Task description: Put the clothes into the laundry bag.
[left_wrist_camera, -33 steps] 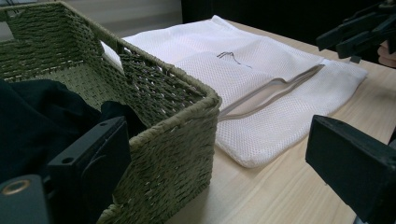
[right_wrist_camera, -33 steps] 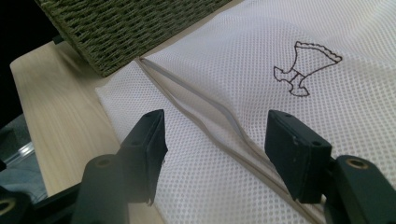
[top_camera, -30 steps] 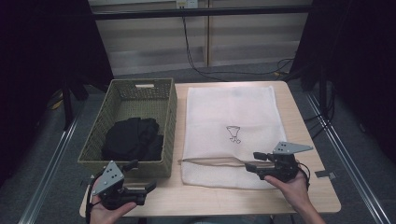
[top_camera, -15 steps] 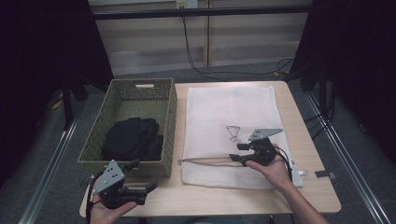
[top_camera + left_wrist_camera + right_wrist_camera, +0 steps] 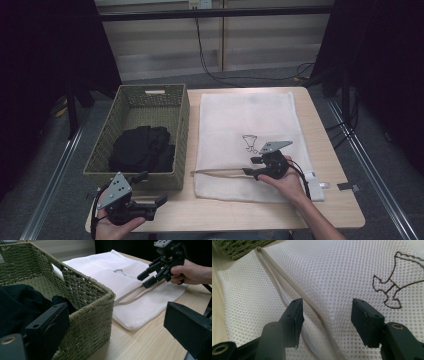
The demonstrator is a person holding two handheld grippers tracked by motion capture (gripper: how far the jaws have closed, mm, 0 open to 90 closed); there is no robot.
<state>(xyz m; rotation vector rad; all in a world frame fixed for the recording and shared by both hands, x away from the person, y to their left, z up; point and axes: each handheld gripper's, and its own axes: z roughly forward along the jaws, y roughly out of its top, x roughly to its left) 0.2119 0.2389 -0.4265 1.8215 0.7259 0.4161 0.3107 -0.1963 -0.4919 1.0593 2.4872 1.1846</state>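
White mesh laundry bag [image 5: 250, 135] lies flat on the bench [image 5: 330, 200], just beside the woven basket [image 5: 180, 125] holding dark clothing [image 5: 142, 150]. Its zipper opening [image 5: 220, 172] runs along the near part of the bag. Right claw [image 5: 250, 166] sits low over the zipper, jaws spread, one either side of the zip line, having just closed slightly then eased; nothing pinched. Left claw [image 5: 160, 202] hovers at the bench's near edge before the basket, jaws spread, empty.
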